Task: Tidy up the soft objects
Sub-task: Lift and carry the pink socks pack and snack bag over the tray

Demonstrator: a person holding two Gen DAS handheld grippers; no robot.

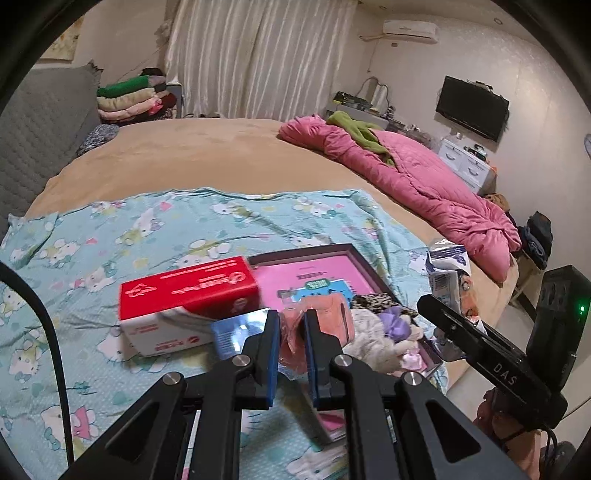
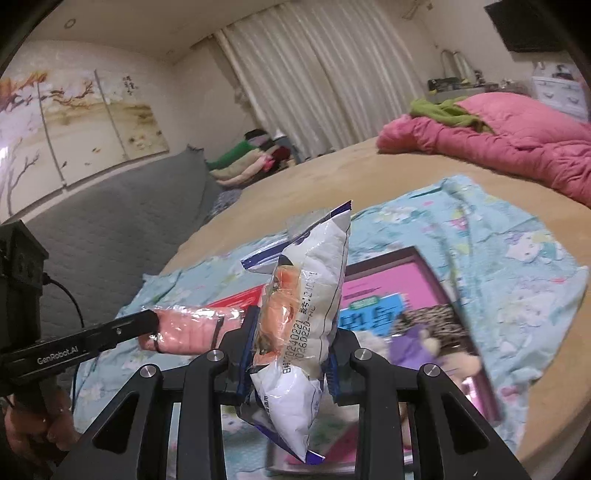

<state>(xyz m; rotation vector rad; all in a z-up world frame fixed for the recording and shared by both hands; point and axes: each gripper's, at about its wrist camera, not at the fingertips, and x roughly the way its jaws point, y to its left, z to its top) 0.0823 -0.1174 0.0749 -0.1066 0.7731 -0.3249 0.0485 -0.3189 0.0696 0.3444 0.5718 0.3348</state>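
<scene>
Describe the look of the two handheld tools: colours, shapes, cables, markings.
Both are matte black. The left tool has angular linkage arms with silver pivot screws, triangular cut-outs and blue-edged fingers; the right wrist view shows "GenRobot.AI" on its side and a black cable. The right tool is built the same; the left wrist view shows "DAS" lettering and a green light.

Bedroom with a wide tan-covered bed (image 1: 207, 155) under warm indoor light.

At twelve o'clock, pale pleated floor-length curtains (image 1: 258, 59) cover the far wall. At two o'clock a black flat television (image 1: 472, 107) hangs on the cream wall below a white wall-mounted air conditioner (image 1: 410, 31). A rumpled pink quilted duvet (image 1: 424, 177) lies along the bed's right edge. At nine o'clock stands a grey quilted padded headboard (image 2: 110, 229), under a three-panel tree painting (image 2: 74, 122). Folded blankets in a stack (image 1: 133, 96) sit at eleven.
</scene>
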